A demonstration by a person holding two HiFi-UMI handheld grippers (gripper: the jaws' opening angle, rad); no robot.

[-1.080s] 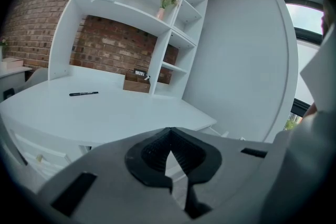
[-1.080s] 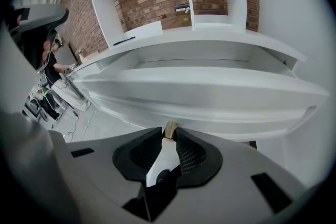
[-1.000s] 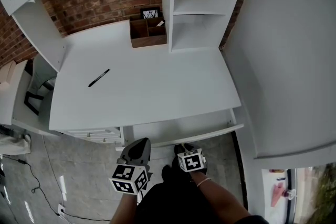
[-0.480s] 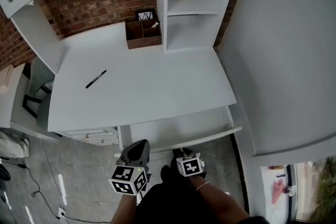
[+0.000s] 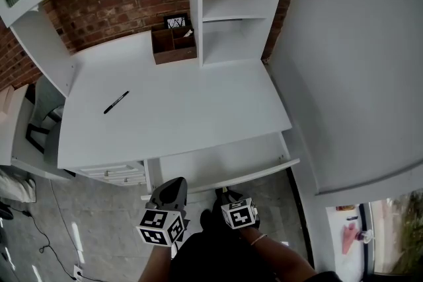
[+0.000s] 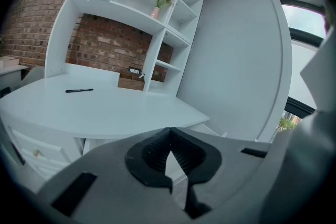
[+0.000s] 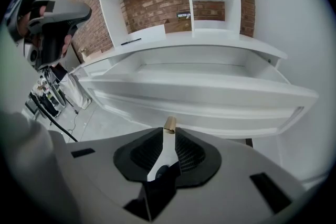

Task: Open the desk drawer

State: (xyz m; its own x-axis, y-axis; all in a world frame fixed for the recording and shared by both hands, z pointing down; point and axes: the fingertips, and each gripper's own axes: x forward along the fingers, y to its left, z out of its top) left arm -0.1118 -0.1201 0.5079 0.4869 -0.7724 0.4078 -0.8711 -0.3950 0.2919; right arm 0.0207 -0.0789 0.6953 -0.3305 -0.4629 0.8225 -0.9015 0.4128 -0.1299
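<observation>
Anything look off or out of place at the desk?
Nothing stands out. The drawer is pulled out and looks level, the pen lies flat on the desktop, the wooden organizer stands upright at the back.

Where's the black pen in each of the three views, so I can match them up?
Head view: the black pen lies on the desktop, left of centre.
Left gripper view: on the desktop, at the left.
Right gripper view: small, on the desktop, upper left of centre.
Shared landmark: the brown organiser box at the back of the desk, against the brick wall.
</observation>
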